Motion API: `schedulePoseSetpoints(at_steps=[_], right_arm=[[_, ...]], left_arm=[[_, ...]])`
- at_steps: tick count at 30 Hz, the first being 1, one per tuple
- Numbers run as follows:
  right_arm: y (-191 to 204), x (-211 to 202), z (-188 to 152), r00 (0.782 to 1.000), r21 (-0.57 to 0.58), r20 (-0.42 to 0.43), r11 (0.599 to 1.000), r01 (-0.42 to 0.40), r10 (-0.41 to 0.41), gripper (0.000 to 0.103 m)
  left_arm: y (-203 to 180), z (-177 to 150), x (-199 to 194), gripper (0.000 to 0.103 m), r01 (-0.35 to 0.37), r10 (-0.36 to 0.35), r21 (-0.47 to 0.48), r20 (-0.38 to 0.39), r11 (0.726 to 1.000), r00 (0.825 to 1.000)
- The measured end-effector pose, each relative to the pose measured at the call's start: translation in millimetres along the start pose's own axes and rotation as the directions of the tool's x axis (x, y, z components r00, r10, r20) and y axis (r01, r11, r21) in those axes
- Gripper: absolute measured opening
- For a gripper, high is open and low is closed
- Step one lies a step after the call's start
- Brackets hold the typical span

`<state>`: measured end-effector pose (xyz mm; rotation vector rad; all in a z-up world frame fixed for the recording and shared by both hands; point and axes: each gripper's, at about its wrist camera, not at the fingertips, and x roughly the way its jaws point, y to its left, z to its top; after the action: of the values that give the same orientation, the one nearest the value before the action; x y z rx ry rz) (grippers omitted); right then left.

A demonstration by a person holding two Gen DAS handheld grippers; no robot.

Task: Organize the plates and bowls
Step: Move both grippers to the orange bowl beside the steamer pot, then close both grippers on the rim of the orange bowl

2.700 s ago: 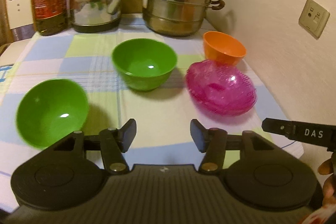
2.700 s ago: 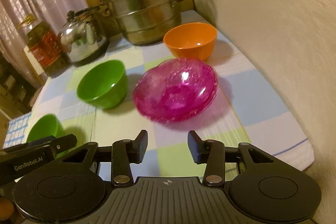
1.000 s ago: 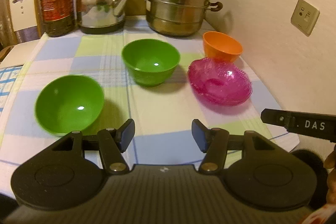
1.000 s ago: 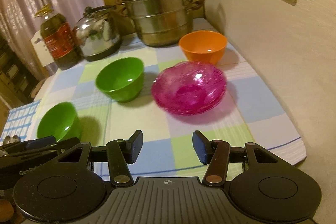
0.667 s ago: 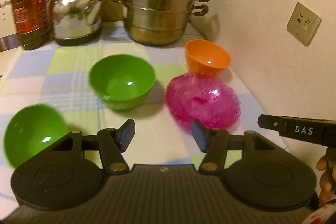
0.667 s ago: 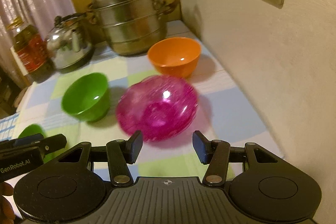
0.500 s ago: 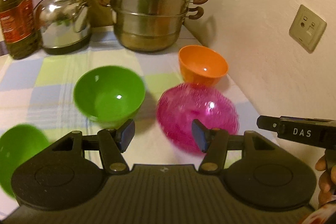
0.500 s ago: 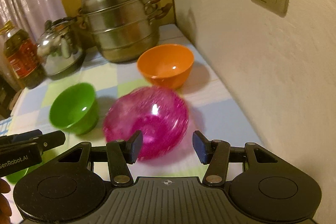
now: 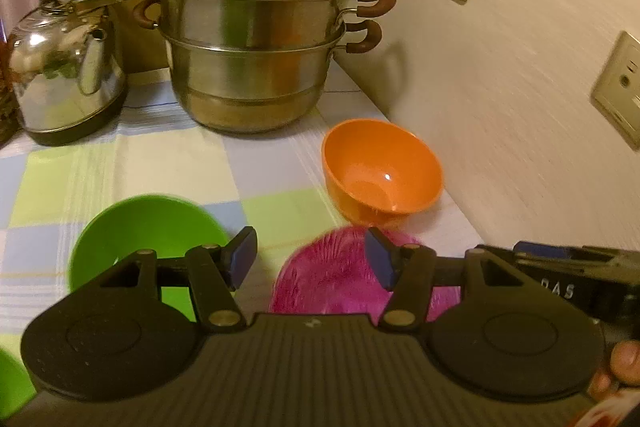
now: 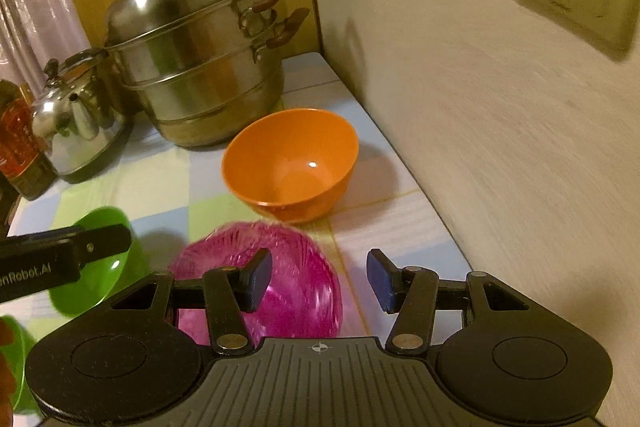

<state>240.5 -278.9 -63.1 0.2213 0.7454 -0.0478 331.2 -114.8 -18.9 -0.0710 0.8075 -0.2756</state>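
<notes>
The left gripper (image 9: pixel 311 259) stands with its jaws parted about halfway and nothing between the pads; low in its frame, the pink bowls (image 9: pixel 332 275) lie behind the right finger and a green bowl (image 9: pixel 148 231) behind the left finger. The right gripper (image 10: pixel 319 279) is likewise half-spread and empty, its left finger over the pink bowls (image 10: pixel 296 267), though contact cannot be told. The orange bowl (image 10: pixel 290 163) sits at centre frame, just beyond the pink bowls. A steel steamer pot (image 9: pixel 248 39) and kettle (image 9: pixel 64 67) stand at the upper left on the checked tablecloth (image 9: pixel 160 159).
</notes>
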Motion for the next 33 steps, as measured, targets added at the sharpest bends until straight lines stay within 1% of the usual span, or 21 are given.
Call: schedulePoseSetpoints(at_steps=[5,9,13,17,19,21,24,25,26,27,29,31,33], right_arm=[[-5,29,14,1.0,0.009,-0.007,1.0,-0.006,0.006,0.053],[-13,47,27,1.0,0.031,-0.005,0.999,-0.014,0.014,0.053],[-19,64,44,1.0,0.053,0.003,0.998,-0.018,0.018,0.053],[-20,85,56,0.999,0.054,-0.009,0.998,-0.032,0.032,0.052],[-19,97,60,0.999,0.05,-0.024,0.998,-0.034,0.035,0.052],[-19,108,61,0.999,0.035,-0.036,0.999,-0.019,0.021,0.052],[-24,124,65,0.998,0.045,-0.059,0.999,-0.021,0.024,0.052],[-27,129,66,0.997,0.054,-0.071,0.998,-0.02,0.024,0.052],[-30,134,67,0.996,0.064,-0.082,0.998,-0.022,0.027,0.051],[-32,137,67,0.995,0.074,-0.09,0.997,-0.023,0.03,0.05],[-36,144,69,0.994,0.084,-0.108,0.996,-0.026,0.035,0.04],[-38,149,69,0.992,0.092,-0.125,0.995,-0.024,0.036,0.037],[-41,154,70,0.99,0.1,-0.134,0.995,-0.025,0.038,0.036]], left_arm=[[3,18,30,0.056,-0.004,0.005,0.019,-0.019,1.0,1.0],[10,32,54,0.055,0.009,-0.009,0.005,-0.033,1.0,0.999],[13,45,76,0.055,0.054,-0.055,-0.029,-0.041,0.998,0.998],[10,52,103,0.046,0.062,-0.063,-0.029,-0.066,0.998,0.996],[12,54,116,0.045,0.079,-0.083,-0.056,-0.078,0.995,0.993],[14,55,128,0.044,0.095,-0.103,-0.087,-0.09,0.992,0.991],[14,57,143,0.042,0.095,-0.106,-0.101,-0.111,0.99,0.988],[15,57,148,0.039,0.093,-0.105,-0.102,-0.123,0.99,0.987],[15,58,153,0.036,0.087,-0.1,-0.103,-0.133,0.991,0.986],[14,58,157,0.034,0.087,-0.101,-0.102,-0.14,0.991,0.985],[15,58,165,0.031,0.096,-0.112,-0.106,-0.154,0.99,0.982],[14,57,172,0.03,0.095,-0.111,-0.105,-0.164,0.99,0.98],[15,56,179,0.027,0.096,-0.114,-0.108,-0.171,0.99,0.979]])
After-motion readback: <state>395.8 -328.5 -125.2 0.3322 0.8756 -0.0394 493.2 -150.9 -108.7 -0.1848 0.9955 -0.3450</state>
